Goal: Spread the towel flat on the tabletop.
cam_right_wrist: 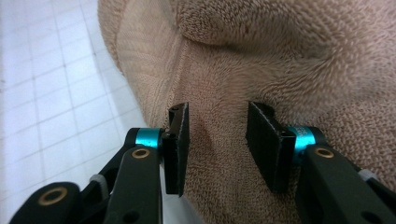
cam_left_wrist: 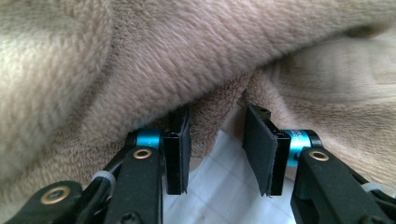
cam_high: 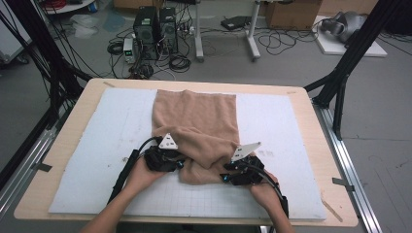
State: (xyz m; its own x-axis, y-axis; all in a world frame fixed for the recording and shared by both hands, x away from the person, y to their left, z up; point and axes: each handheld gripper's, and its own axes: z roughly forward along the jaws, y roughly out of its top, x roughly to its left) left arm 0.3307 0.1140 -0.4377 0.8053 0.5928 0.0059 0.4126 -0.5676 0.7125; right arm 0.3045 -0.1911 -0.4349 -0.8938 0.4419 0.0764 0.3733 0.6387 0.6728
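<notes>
A tan terry towel (cam_high: 194, 116) lies on the white gridded mat (cam_high: 97, 145), bunched into folds at its near end. My left gripper (cam_high: 180, 163) meets the near left corner of the bunch. In the left gripper view its jaws (cam_left_wrist: 217, 140) stand apart with a hanging fold of towel (cam_left_wrist: 187, 60) reaching down between the pads, and the mat (cam_left_wrist: 224, 191) shows in the gap. My right gripper (cam_high: 226, 177) is at the near right corner. Its jaws (cam_right_wrist: 217, 140) are apart over the towel's surface (cam_right_wrist: 280, 60), beside a hemmed edge.
The mat (cam_right_wrist: 46, 93) covers most of a wooden table (cam_high: 311, 126). Black frame posts stand at both sides of the table. Computers, cables and boxes are on the floor beyond the far edge. The person's forearms come in from the bottom.
</notes>
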